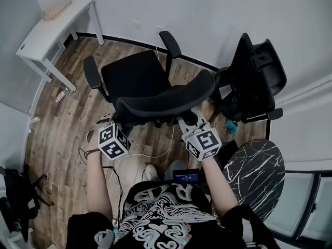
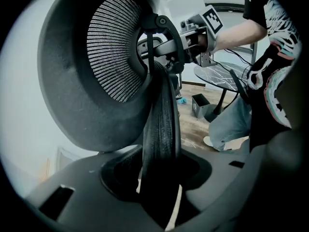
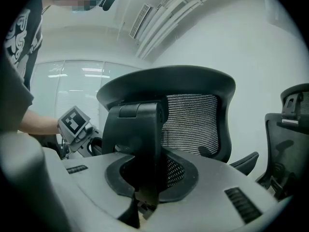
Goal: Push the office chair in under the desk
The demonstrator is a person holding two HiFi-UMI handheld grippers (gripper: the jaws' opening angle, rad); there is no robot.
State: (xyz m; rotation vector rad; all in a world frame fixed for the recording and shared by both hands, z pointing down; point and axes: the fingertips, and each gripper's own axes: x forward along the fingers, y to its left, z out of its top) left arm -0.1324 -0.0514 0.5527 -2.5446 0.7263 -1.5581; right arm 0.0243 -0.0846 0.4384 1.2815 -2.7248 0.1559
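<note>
1. the brown wood-plank floor (image 1: 57,134) runs up to the plain white wall (image 1: 197,14), and thin cables (image 1: 155,153) trail over the floor near the person's feet.
2. the white rectangular desk (image 1: 49,30) stands in the far left corner on thin white legs, close to the wall.
3. the black office chair with a mesh back and two armrests (image 1: 137,82) stands out on the floor in the middle of the room. it is well apart from the desk and not under it. its seat points away from the person, toward the far wall. its curved backrest (image 1: 166,100) is the part nearest the person.
4. a second black office chair (image 1: 257,77) stands just right of the first one, close to the wall.
5. a round table with a black, white-veined top (image 1: 257,173) is at the person's right, near the second chair.
6. the left hand-held gripper (image 2: 161,187) is at the left end of the backrest's top edge. its jaws stand wide and are closed onto the thick padded rim, which runs up between them.
7. the right hand-held gripper (image 3: 145,178) is at the right end of the backrest. its jaws are closed on a black plastic part of the backrest frame, with the mesh just behind it.
</note>
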